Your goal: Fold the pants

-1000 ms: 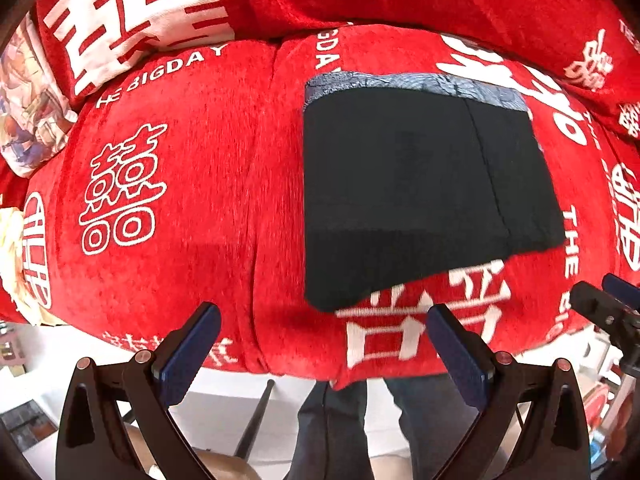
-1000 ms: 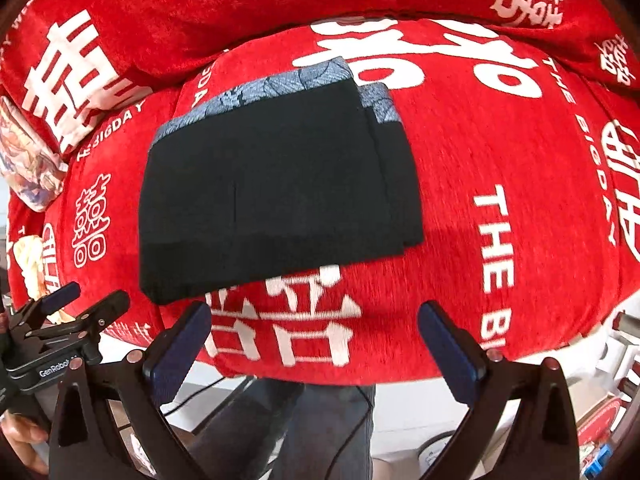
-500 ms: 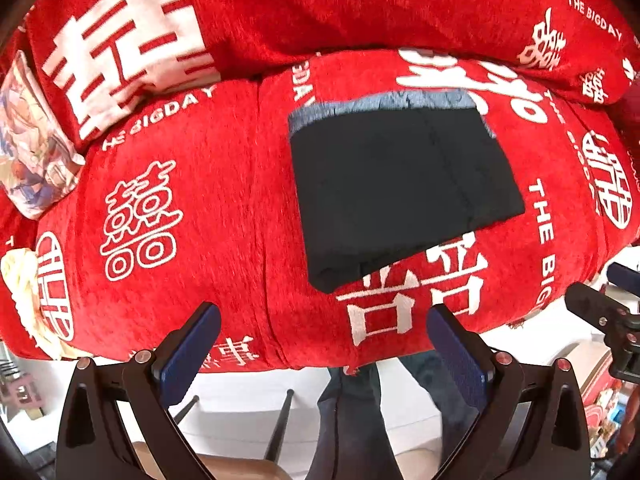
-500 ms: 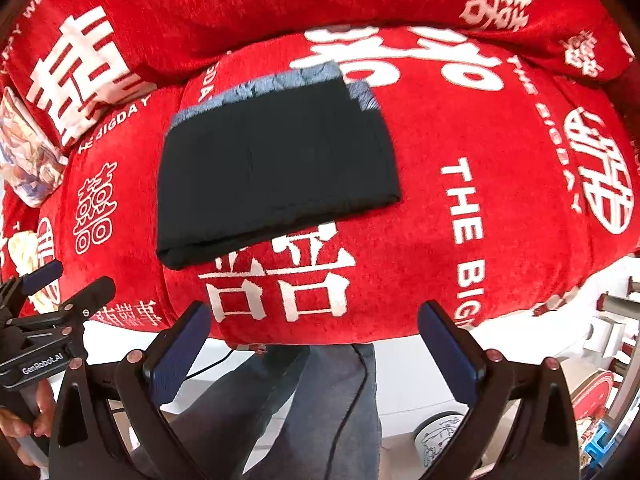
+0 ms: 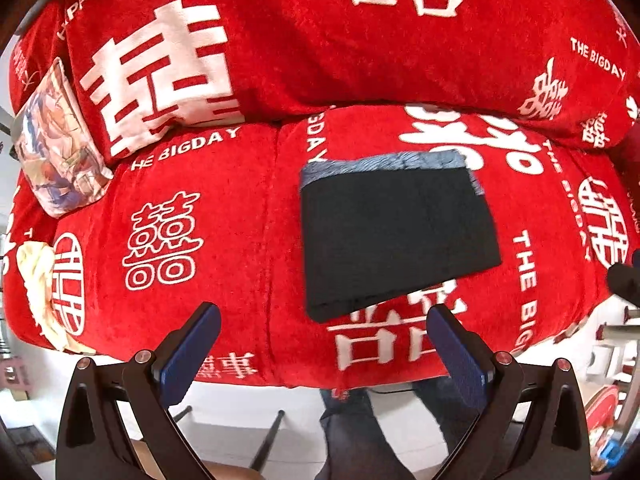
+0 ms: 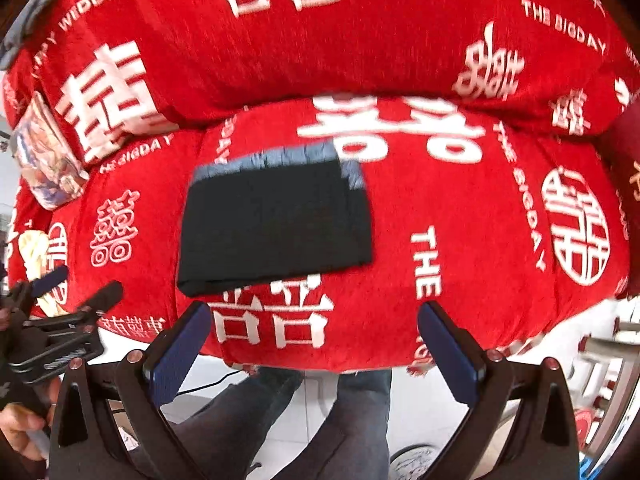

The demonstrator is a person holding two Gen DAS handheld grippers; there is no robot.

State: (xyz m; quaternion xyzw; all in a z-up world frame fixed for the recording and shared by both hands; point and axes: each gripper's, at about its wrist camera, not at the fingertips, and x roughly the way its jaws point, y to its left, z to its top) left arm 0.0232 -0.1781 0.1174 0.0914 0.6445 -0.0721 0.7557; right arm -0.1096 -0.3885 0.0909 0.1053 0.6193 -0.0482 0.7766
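The black pants [image 5: 396, 236] lie folded into a compact rectangle on the red sofa seat [image 5: 224, 208], a grey-blue waistband showing along their far edge. The same folded pants [image 6: 276, 224] sit centre-left in the right wrist view. My left gripper [image 5: 320, 352] hangs open over the sofa's front edge, well short of the pants, nothing between its blue pads. My right gripper [image 6: 316, 348] is likewise open and empty, back from the seat edge. The left gripper [image 6: 60, 320] also shows at the left of the right wrist view, held by a hand.
Red back cushions [image 5: 360, 40] with white characters rise behind the seat. A printed pillow [image 5: 60, 152] leans at the far left, with a cream cloth [image 5: 36, 276] below it. A person's legs in jeans [image 6: 280, 420] stand on white floor below the sofa edge. Clutter [image 6: 608, 380] sits at the right.
Both grippers have pulled back and away from the sofa, so the folded pants look smaller and farther. The pants have not moved. Both stay open.
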